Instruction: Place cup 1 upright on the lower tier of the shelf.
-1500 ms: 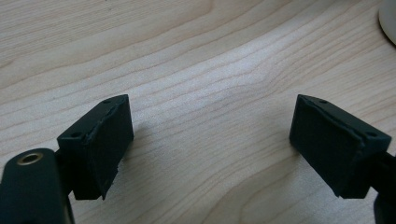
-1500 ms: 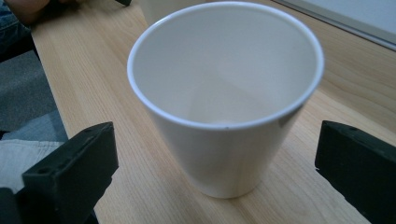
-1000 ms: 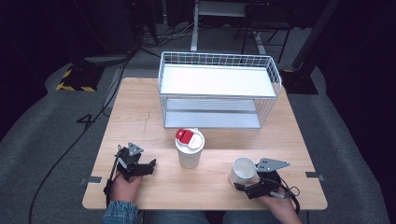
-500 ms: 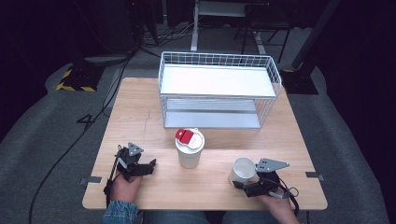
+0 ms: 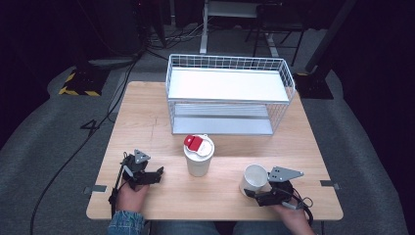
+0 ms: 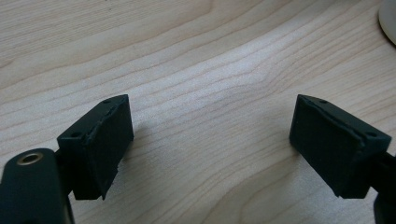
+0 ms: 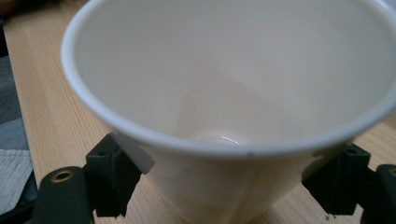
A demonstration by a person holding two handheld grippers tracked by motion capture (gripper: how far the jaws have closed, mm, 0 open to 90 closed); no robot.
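Note:
A white paper cup [image 5: 255, 176] with no lid stands near the table's front right, and I look into it in the right gripper view [image 7: 224, 84]. My right gripper [image 5: 251, 190] [image 7: 219, 184] has just been closing its jaws; they now press on the cup's lower wall from both sides. A second white cup [image 5: 198, 155], capped with a white lid with a red tab, stands in the middle front. Left of it my left gripper [image 5: 157, 173] [image 6: 210, 140] rests low over bare wood, its jaws apart with nothing between them.
A white wire basket rack [image 5: 230, 95] with two levels takes up the back half of the wooden table [image 5: 147, 122]. A cable [image 5: 63, 166] trails from the left gripper down to the grey floor. Tape marks sit at the front corners.
The right gripper's jaws have closed in on the open cup. Both hands, the lidded cup and the rack stay where they were.

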